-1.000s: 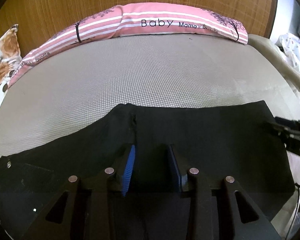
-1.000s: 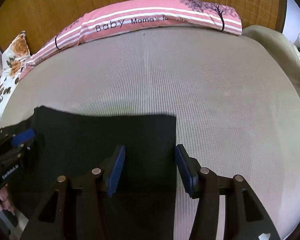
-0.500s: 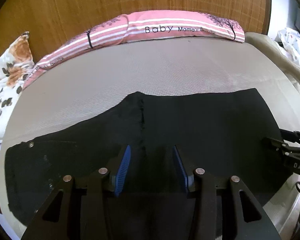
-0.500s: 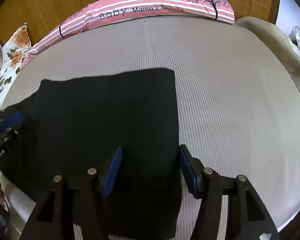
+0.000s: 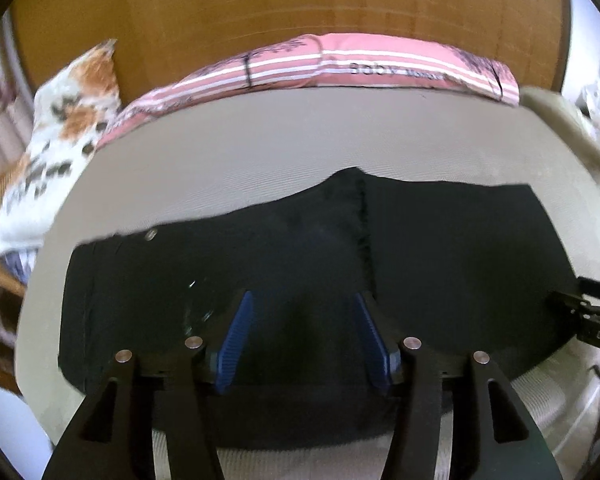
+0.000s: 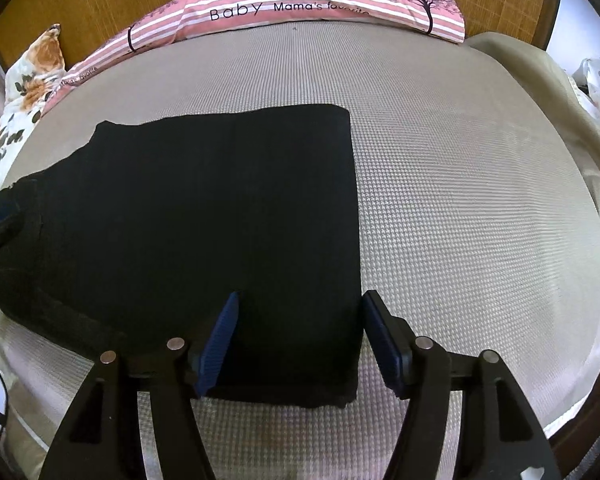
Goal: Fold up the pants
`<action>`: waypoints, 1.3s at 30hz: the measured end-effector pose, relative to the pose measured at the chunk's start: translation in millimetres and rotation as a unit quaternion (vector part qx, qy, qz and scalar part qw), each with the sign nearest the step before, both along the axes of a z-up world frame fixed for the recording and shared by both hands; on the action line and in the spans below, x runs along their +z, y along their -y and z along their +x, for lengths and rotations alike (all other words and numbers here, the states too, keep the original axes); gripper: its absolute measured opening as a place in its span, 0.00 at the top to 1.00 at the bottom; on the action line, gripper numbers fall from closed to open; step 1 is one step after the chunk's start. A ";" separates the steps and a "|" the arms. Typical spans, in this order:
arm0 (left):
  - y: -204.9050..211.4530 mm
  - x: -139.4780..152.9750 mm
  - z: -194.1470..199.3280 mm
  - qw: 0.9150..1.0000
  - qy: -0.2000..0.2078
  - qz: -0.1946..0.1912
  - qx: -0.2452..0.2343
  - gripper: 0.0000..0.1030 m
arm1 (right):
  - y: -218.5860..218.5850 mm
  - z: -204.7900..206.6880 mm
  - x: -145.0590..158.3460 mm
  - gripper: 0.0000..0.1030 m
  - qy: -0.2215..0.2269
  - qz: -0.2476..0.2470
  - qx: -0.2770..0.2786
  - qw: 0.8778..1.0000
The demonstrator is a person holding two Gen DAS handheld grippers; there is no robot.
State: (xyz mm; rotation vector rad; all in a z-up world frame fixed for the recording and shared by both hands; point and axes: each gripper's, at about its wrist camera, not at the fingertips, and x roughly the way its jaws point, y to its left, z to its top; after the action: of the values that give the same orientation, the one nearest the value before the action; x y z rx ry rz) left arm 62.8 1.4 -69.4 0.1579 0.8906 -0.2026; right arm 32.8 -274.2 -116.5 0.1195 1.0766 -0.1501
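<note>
Black pants (image 5: 300,264) lie flat on the beige mat, folded lengthwise, waist with a metal button (image 5: 151,234) to the left and leg ends to the right (image 6: 220,208). My left gripper (image 5: 304,304) is open and empty above the pants' near middle. My right gripper (image 6: 300,308) is open and empty above the near right corner of the leg ends. The right gripper's tip shows at the right edge of the left wrist view (image 5: 588,312).
The beige mat (image 6: 460,220) covers the bed. A pink striped pillow (image 6: 300,4) lies along the far edge against a wooden headboard (image 5: 300,0). A floral cushion (image 5: 60,140) sits at the far left. A beige blanket (image 6: 560,92) lies at the right.
Both grippers have pulled back and up from the pants, so more of the garment shows. Both stay open. The pants lie still.
</note>
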 end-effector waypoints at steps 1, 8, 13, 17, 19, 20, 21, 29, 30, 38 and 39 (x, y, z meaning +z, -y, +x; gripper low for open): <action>-9.6 1.3 -2.1 1.000 -0.005 -0.016 0.007 0.45 | -1.7 -1.2 3.9 0.40 0.003 -0.001 -0.002 1.000; -109.9 11.4 -15.3 0.977 -0.030 -0.183 0.102 0.44 | -32.9 3.7 32.7 0.33 0.034 0.011 0.032 0.999; -186.7 -3.5 -24.9 0.931 -0.057 -0.300 0.198 0.44 | -62.9 17.1 38.1 0.33 0.035 0.039 0.066 0.996; -226.8 -30.1 -38.7 0.886 -0.081 -0.378 0.255 0.44 | -86.3 24.5 34.6 0.33 0.028 0.043 0.098 0.994; -240.5 -44.7 -45.6 0.862 -0.091 -0.416 0.276 0.44 | -95.8 26.4 32.3 0.33 0.023 0.045 0.111 0.993; -245.3 -50.6 -48.1 0.851 -0.094 -0.433 0.282 0.44 | -97.8 26.7 31.3 0.33 0.021 0.046 0.115 0.992; -249.4 -55.3 -49.0 0.843 -0.096 -0.442 0.290 0.44 | -100.2 27.3 30.1 0.33 0.019 0.047 0.118 0.992; -265.6 -80.4 -48.0 0.814 -0.108 -0.474 0.318 0.40 | -107.3 30.3 23.0 0.33 0.006 0.059 0.122 0.991; -266.6 -80.8 -48.0 0.814 -0.105 -0.476 0.317 0.40 | -107.8 30.6 22.1 0.33 0.005 0.060 0.121 0.991; -269.0 -87.5 -38.2 0.812 -0.078 -0.493 0.303 0.39 | -112.4 37.7 17.1 0.33 -0.005 0.062 0.121 0.991; -270.0 -89.0 -37.8 0.808 -0.075 -0.500 0.302 0.39 | -113.5 39.0 16.6 0.33 -0.006 0.062 0.122 0.991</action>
State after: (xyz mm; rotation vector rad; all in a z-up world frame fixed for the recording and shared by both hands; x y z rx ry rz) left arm 24.9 271.4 -158.4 -1.1383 0.8456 -0.0632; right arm 71.9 -160.6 -99.9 0.0978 1.1032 0.1372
